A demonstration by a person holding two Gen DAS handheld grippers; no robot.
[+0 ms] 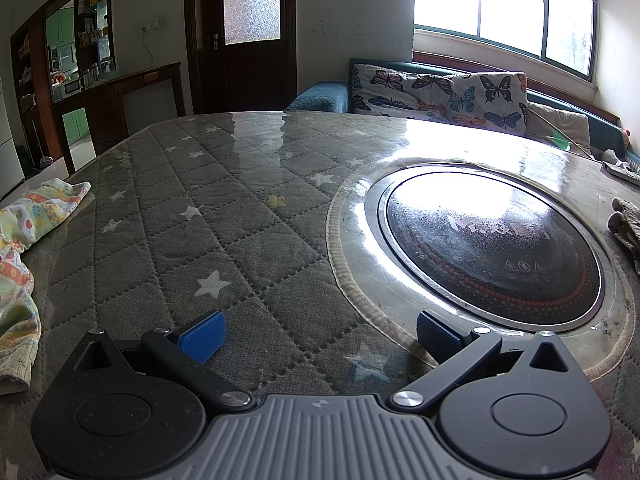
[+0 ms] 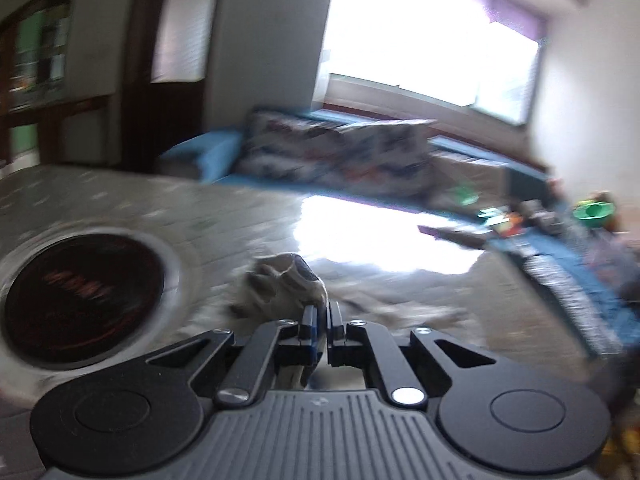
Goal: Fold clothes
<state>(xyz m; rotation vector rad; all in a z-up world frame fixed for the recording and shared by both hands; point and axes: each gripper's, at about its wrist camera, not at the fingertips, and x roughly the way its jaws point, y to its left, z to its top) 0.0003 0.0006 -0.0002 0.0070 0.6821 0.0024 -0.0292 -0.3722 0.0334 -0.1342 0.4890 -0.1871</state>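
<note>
Right tongs (image 2: 323, 322) pinching a soft grey garment (image 2: 286, 280); left tongs (image 1: 318, 334) gaping wide, holding nothing.

The grey cloth is bunching limply just ahead of the right tongs, probably light and floppy, best gripped at an edge. A patterned pastel garment (image 1: 24, 248) is lying crumpled far left of the left tongs on the quilted, star-printed surface (image 1: 208, 200), beside a glossy round hotplate (image 1: 492, 248).

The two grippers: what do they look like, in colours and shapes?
The left gripper and right gripper look alike: black link arms with silver pivot screws, round black side discs, a ribbed grey body, and blue ribbed pads. No cables or sleeves show.
</note>
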